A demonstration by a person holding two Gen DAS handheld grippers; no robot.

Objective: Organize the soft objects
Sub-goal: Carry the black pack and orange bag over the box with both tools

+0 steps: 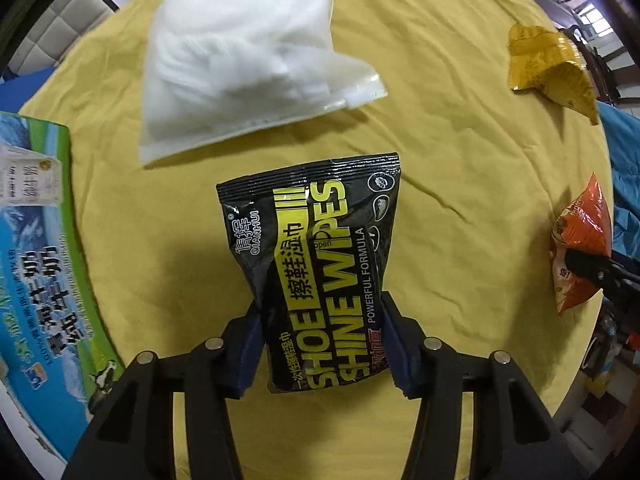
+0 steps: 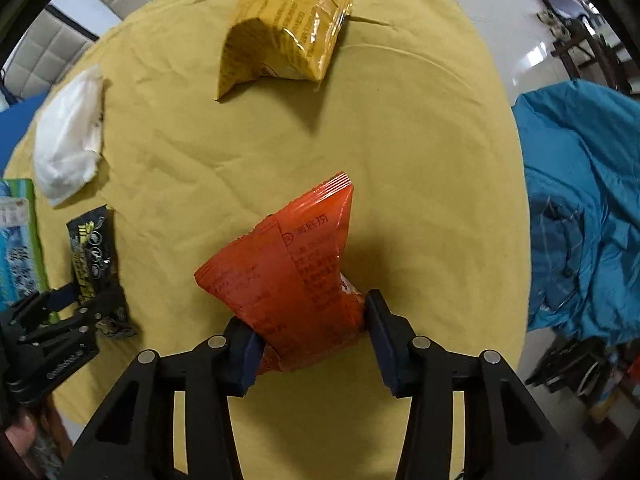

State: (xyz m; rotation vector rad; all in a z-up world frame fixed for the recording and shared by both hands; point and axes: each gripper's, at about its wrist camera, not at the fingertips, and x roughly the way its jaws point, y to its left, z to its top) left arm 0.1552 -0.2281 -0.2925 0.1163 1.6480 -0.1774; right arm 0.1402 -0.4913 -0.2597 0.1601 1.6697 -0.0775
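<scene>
black wipes pack [image 1: 316,276] long axis pointing away, clamped in left hand-held gripper [image 1: 320,356] | right hand-held gripper [image 2: 312,344] pinching orange packet [image 2: 288,280]

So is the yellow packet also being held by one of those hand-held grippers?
No, the yellow packet lies alone on the yellow cloth, well beyond the right hand-held gripper, which grips the orange packet.

Black tongs [image 1: 324,344], blue pads [image 1: 250,354], silver screws [image 1: 214,344]

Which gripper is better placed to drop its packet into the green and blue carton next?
Left, probably. The left gripper holds the shoe wipes pack with the carton right at its side. The right gripper, shut on the orange packet, sits further across the yellow cloth.
</scene>
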